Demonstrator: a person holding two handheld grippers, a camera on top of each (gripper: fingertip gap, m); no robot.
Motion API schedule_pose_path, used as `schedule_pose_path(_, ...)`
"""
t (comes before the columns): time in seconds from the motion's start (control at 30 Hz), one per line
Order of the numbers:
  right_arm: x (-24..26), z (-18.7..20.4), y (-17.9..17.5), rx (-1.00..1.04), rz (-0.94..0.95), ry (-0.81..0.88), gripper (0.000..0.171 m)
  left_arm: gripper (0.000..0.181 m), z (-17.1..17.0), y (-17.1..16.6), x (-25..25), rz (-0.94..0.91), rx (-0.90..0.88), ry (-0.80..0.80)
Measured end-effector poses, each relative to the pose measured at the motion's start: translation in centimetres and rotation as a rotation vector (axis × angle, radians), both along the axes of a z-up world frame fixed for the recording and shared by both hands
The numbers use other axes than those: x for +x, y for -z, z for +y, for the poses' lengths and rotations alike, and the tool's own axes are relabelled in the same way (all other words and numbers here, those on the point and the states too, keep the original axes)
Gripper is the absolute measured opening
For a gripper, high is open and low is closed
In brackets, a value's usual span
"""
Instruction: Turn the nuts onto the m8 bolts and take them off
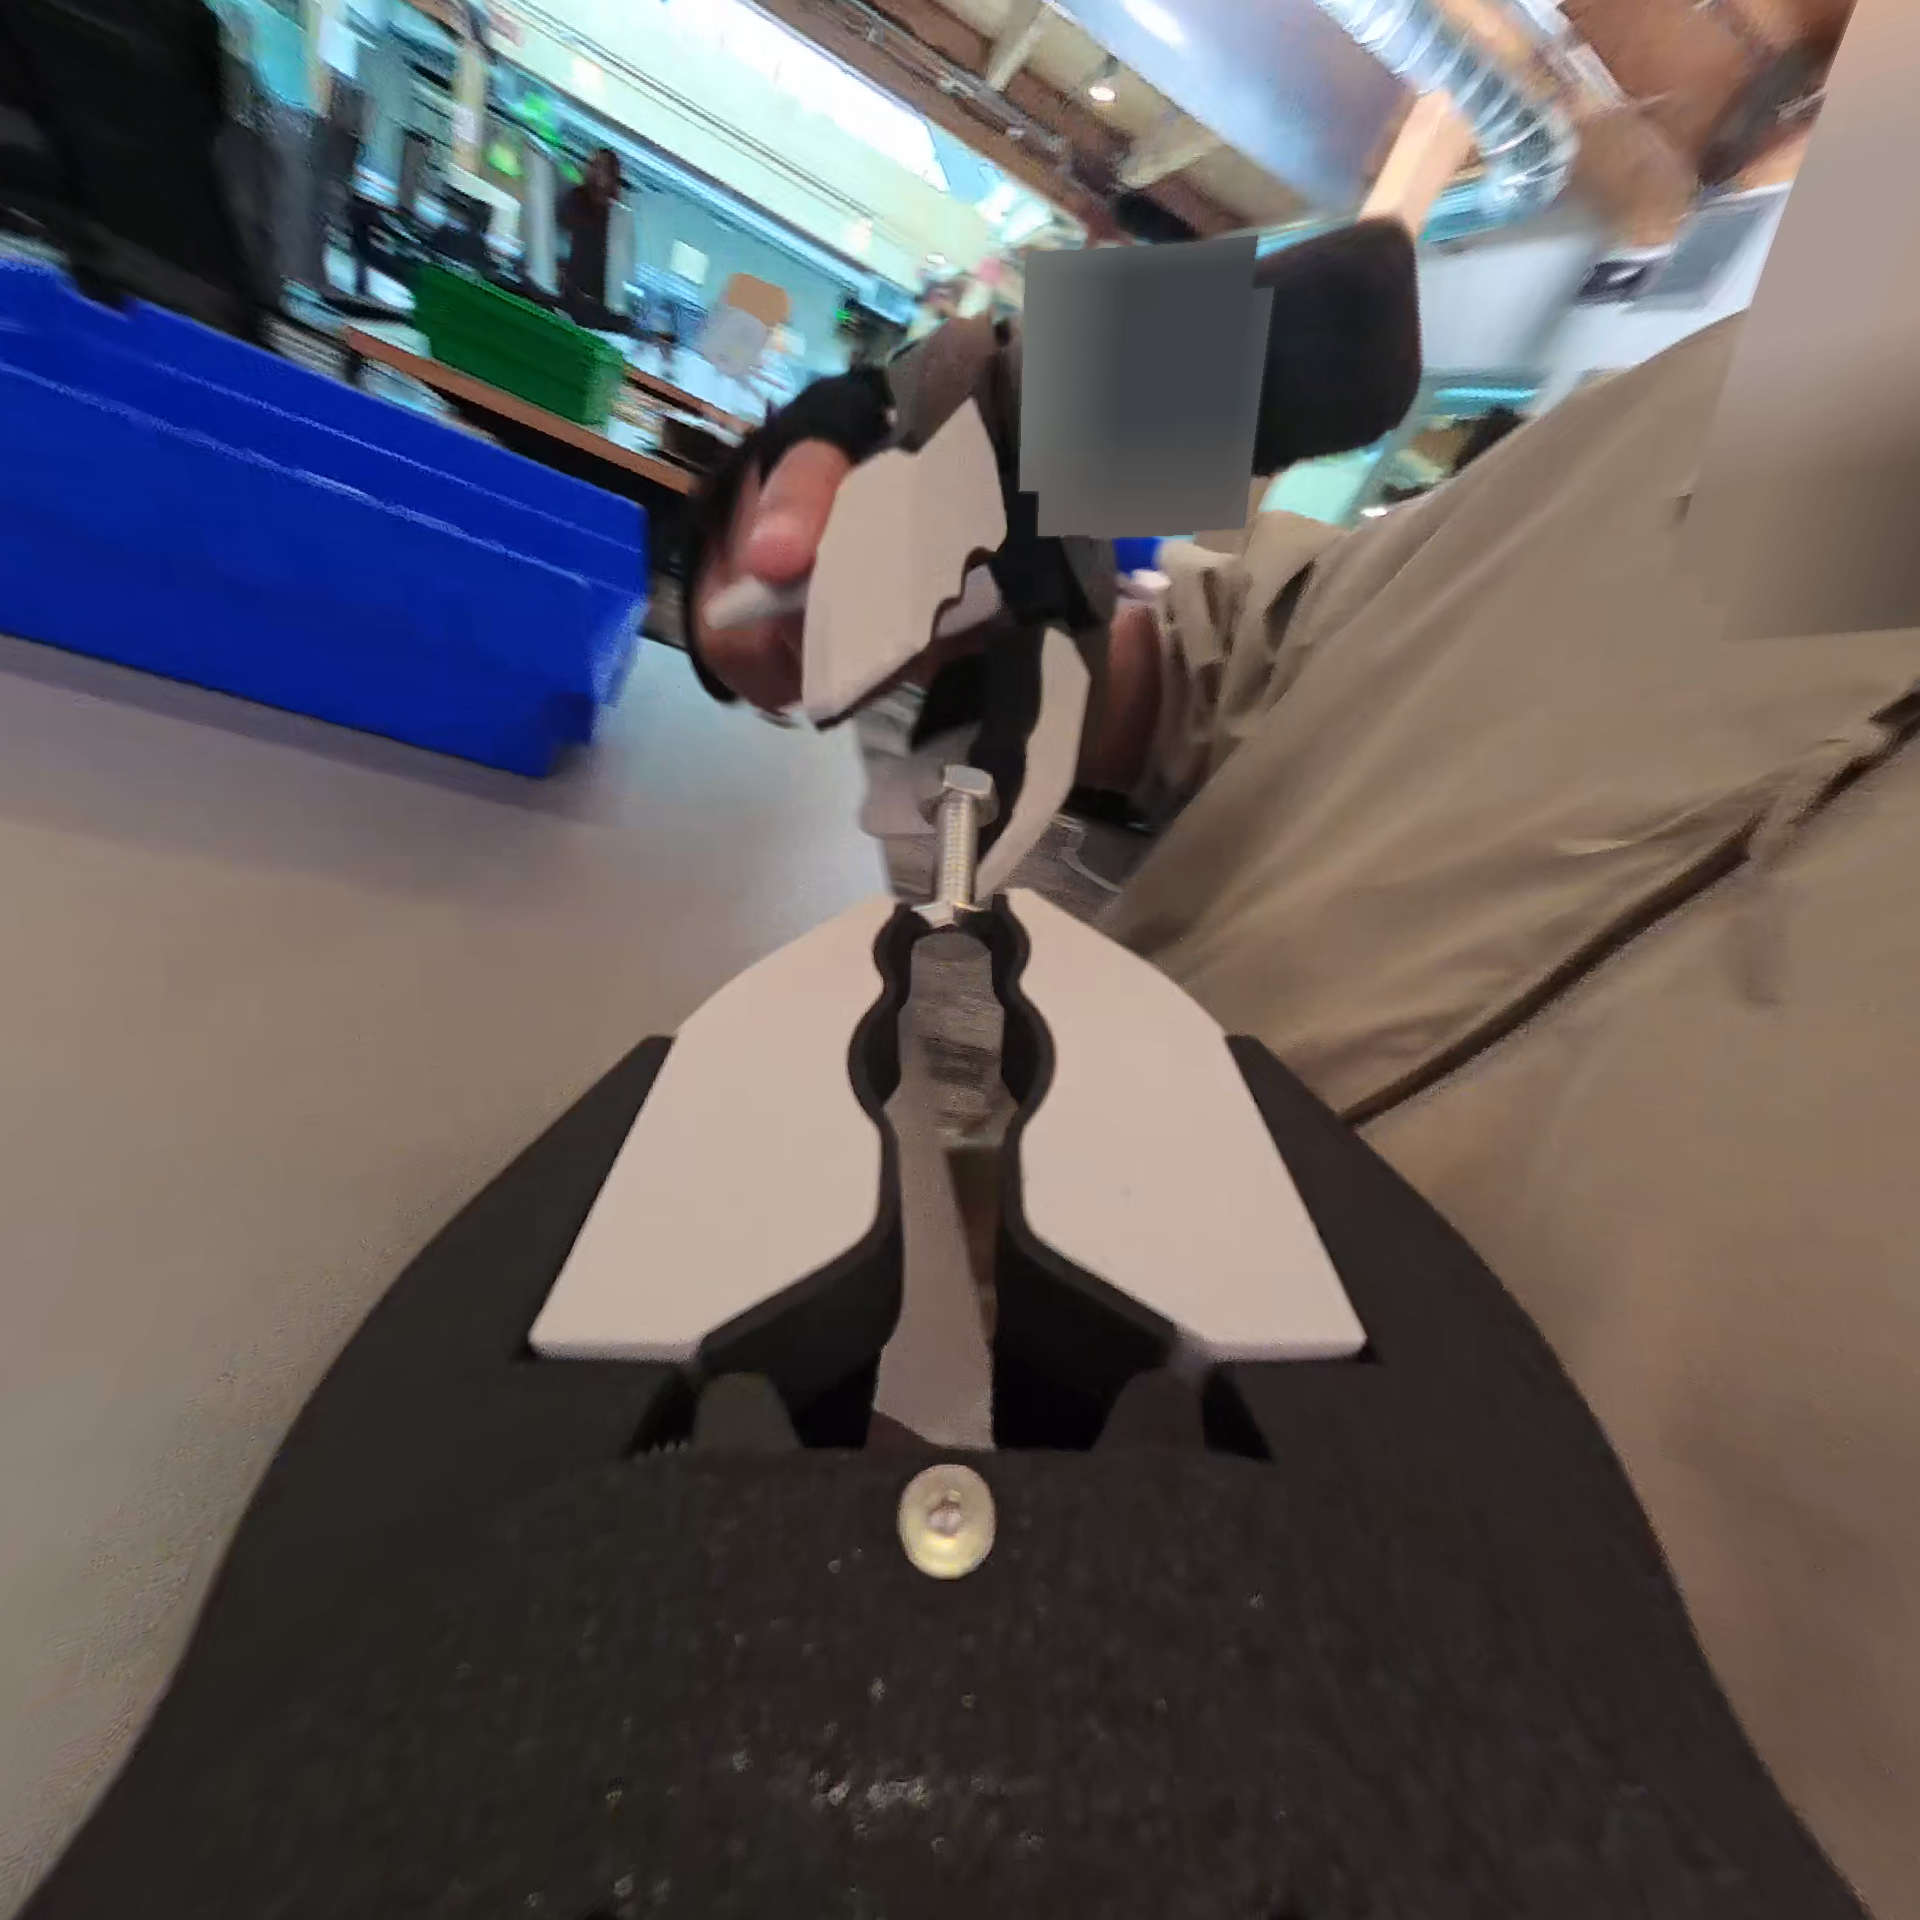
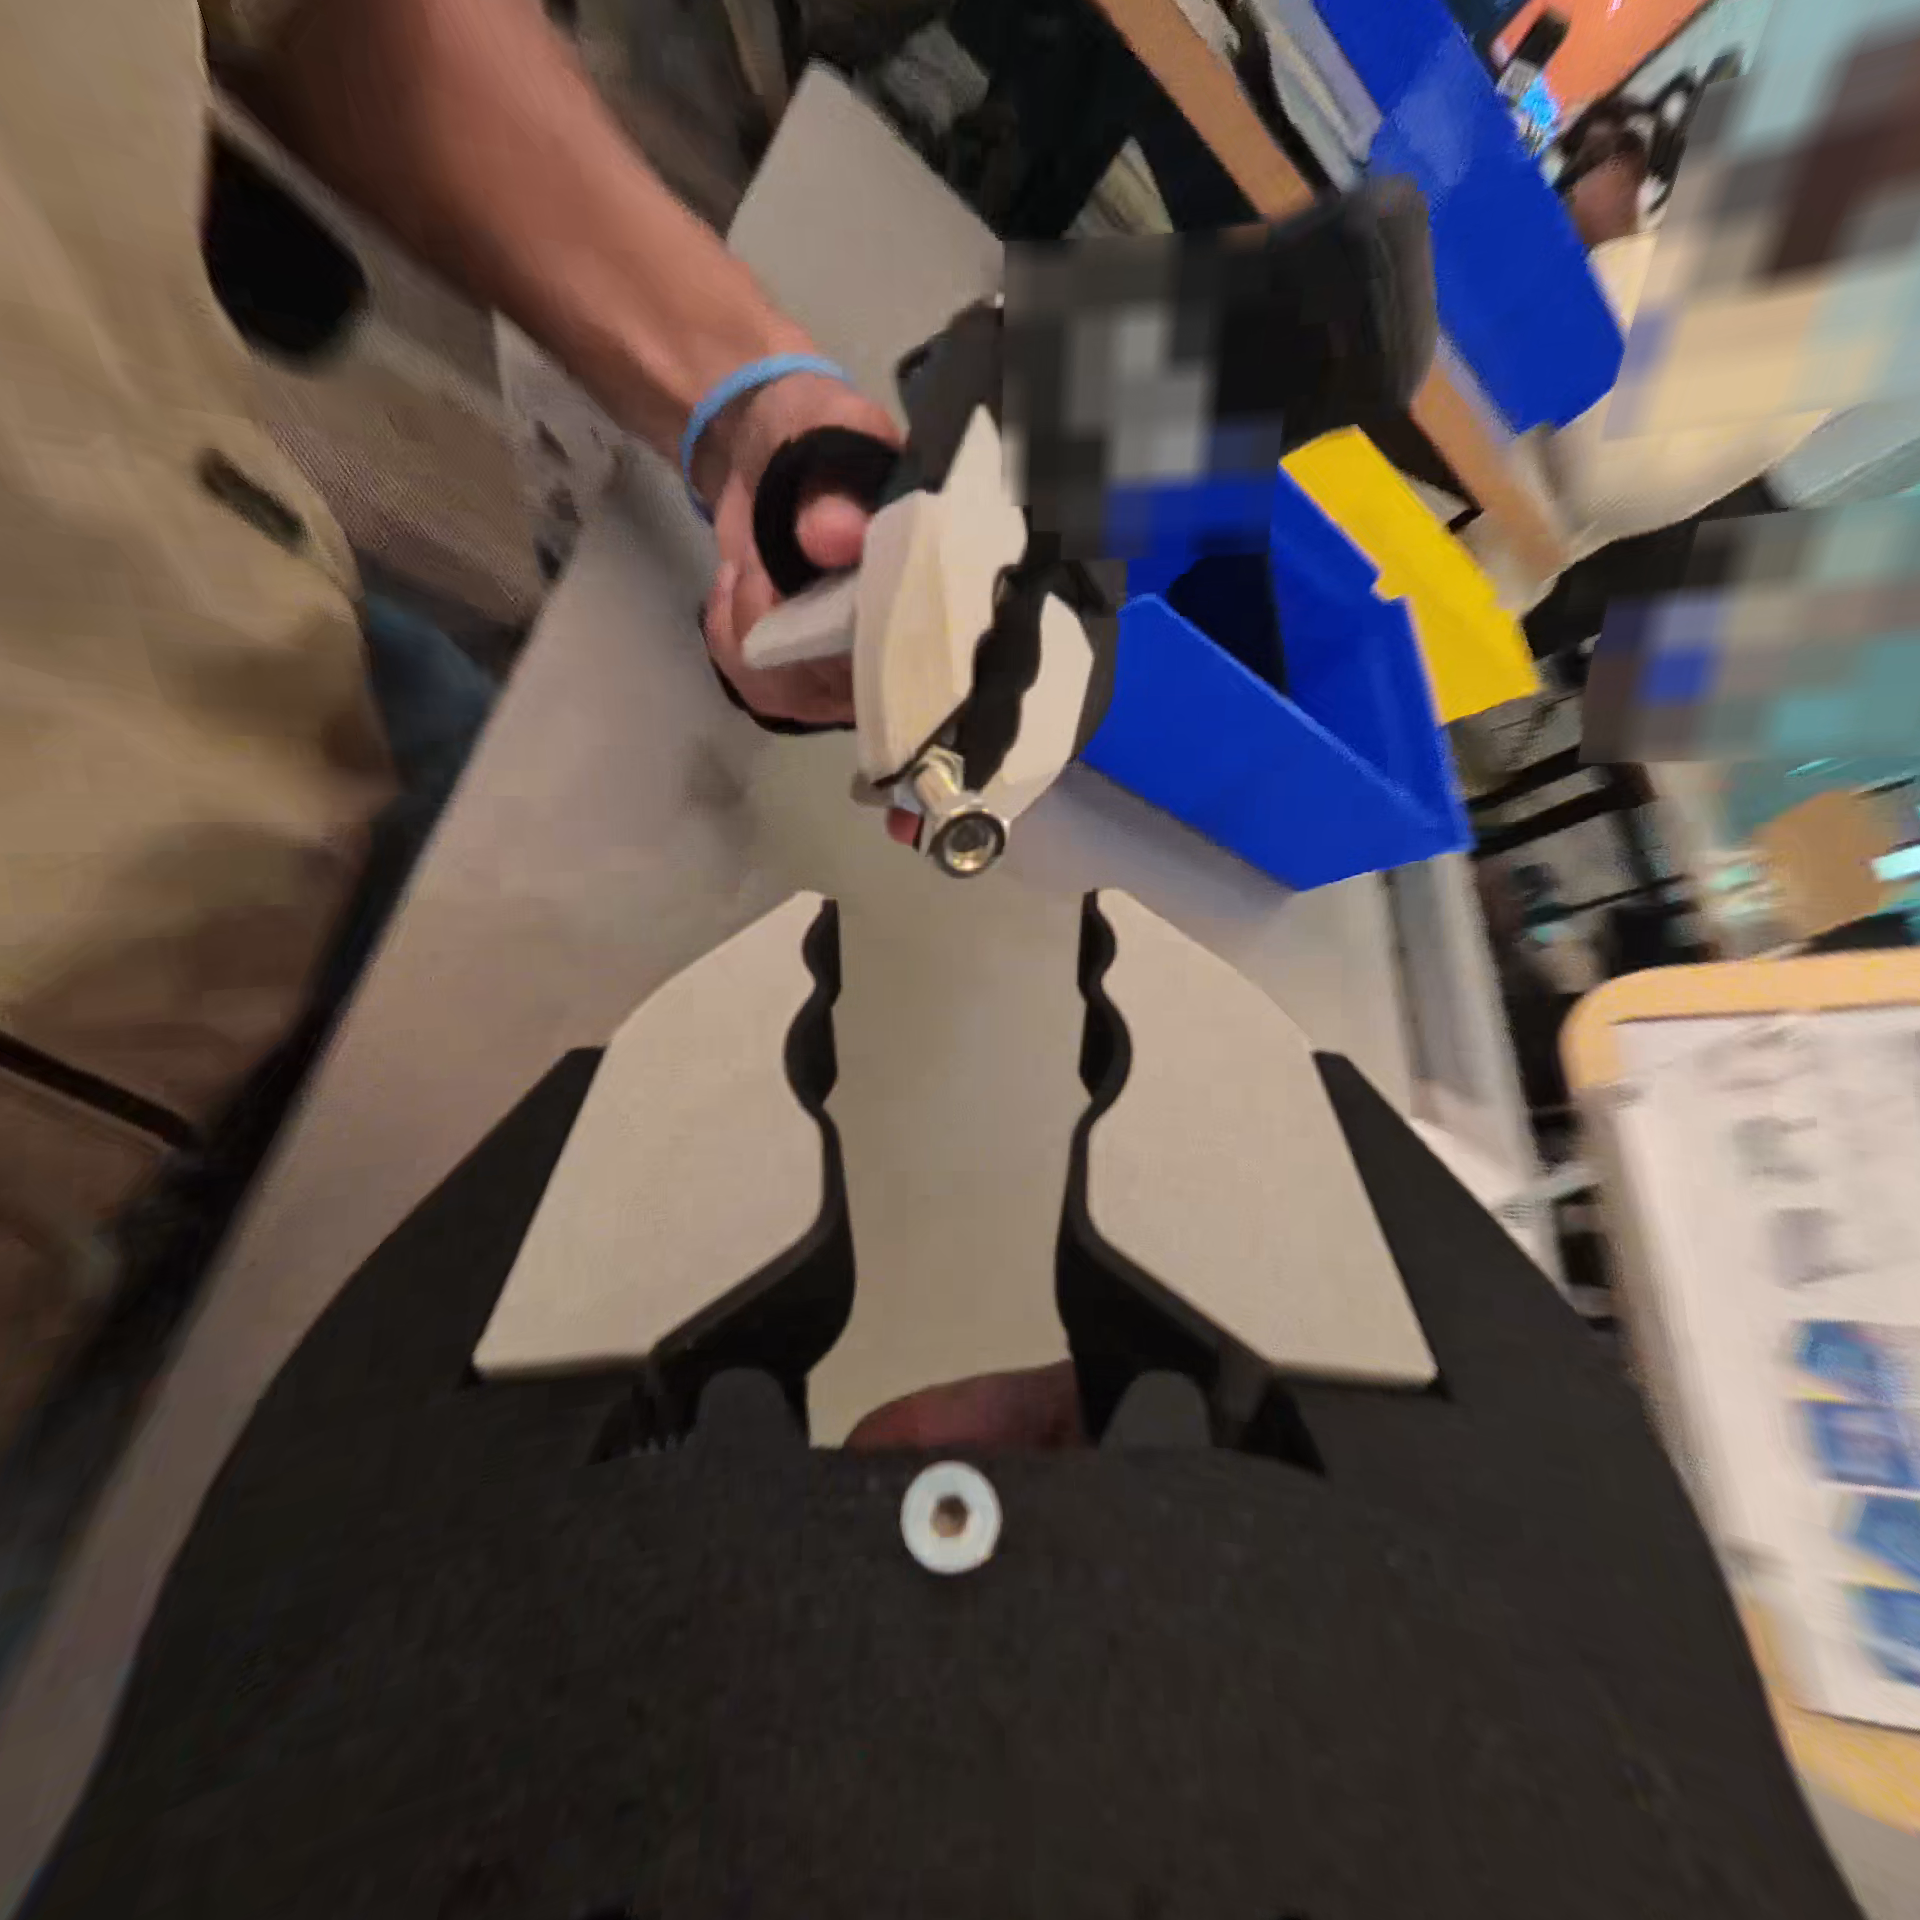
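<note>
A bolt (image 1: 957,842) with a nut (image 2: 968,834) on its tip is pinched by the left gripper (image 1: 956,920) above the table (image 1: 312,987); the right gripper (image 2: 956,914) is spread, empty; a misaligned approach could knock the bolt askew.

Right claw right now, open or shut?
Open. In the right wrist view the right claw has its fingers spread wide with bare table between them, just short of the nut on the bolt held by the left claw.
</note>
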State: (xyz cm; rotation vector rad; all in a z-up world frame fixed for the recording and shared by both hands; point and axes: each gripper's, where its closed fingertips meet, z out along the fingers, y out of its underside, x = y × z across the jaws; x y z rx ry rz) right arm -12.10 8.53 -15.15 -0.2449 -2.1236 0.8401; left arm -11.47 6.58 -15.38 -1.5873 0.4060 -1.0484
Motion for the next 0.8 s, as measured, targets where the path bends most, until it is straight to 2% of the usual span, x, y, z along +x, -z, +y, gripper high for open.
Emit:
schedule_pose_path(0.07, 0.1, -0.4, 0.2, 0.122, 0.068, -0.029, 0.044, 0.014, -0.1, 0.5, 0.3, -0.038, -0.042, 0.066)
schedule_pose_path(0.13, 0.1, -1.0, -0.1, 0.138, 0.108, -0.053, 0.039, 0.014, -0.2, 0.9, 0.6, -0.062, -0.074, 0.119)
schedule_pose_path(0.2, 0.3, -1.4, -0.1, 0.14, 0.102, -0.082, 0.029, 0.014, 0.1, 1.0, 0.5, -0.066, -0.079, 0.122)
schedule_pose_path(0.27, 0.5, -1.6, 0.1, 0.138, 0.094, -0.102, 0.011, 0.014, 0.4, 1.2, 0.5, -0.046, -0.082, 0.12)
schedule_pose_path(0.33, 0.1, -1.3, 0.3, 0.103, 0.035, -0.075, 0.009, 0.014, 0.7, 1.5, 0.3, 0.004, -0.076, 0.089)
schedule_pose_path(0.47, -0.4, -0.7, 0.7, -0.111, -0.19, 0.013, 0.008, 0.014, 1.4, 2.1, -0.5, 0.219, -0.007, -0.05)
schedule_pose_path(0.67, -0.8, -0.3, 0.1, -0.636, -0.6, 0.106, 0.008, 0.014, 1.8, 1.7, -0.9, 0.406, 0.082, -0.215)
schedule_pose_path(0.73, -0.7, -0.5, 0.1, -0.686, -0.634, 0.099, 0.008, 0.014, 1.7, 1.6, -0.8, 0.404, 0.083, -0.22)
schedule_pose_path(0.8, -0.6, -0.6, -0.2, -0.652, -0.586, 0.078, 0.009, 0.015, 1.6, 1.4, -0.8, 0.347, 0.074, -0.21)
